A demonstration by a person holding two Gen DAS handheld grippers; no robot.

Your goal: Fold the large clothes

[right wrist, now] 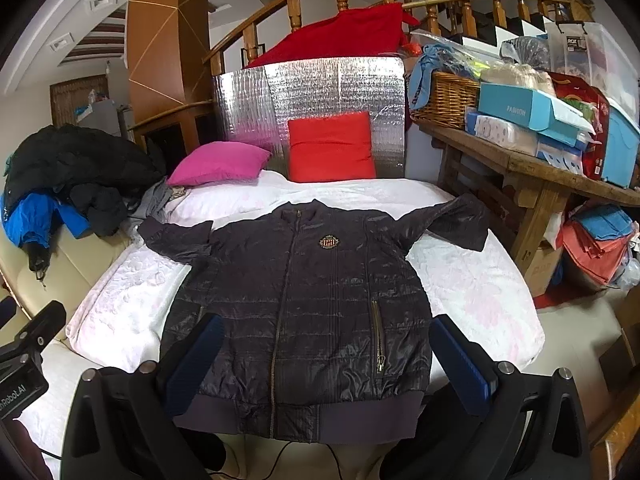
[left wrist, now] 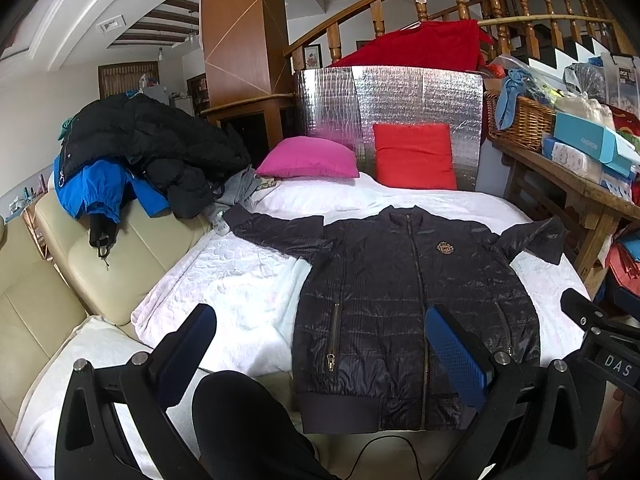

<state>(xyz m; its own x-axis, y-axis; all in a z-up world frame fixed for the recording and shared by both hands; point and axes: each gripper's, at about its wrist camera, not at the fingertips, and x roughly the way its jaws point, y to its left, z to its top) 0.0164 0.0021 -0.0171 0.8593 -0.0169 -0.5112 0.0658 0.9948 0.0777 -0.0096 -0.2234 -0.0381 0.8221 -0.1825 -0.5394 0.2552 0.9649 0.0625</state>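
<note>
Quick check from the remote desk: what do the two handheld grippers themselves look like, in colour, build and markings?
Both are matte black frames with silver round bolt heads. The left gripper and right gripper each carry two long fingers faced with blue textured pads. In the left view the other unit's body shows white letters "DAS"; in the right view, lettering ending "Robot.AI". A thin black cable runs below.

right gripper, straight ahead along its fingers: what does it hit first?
Most likely the dark jacket, laid flat and zipped on the white bed cover. The open right gripper frames the jacket's lower body, nothing between them. Depth is unclear.
</note>
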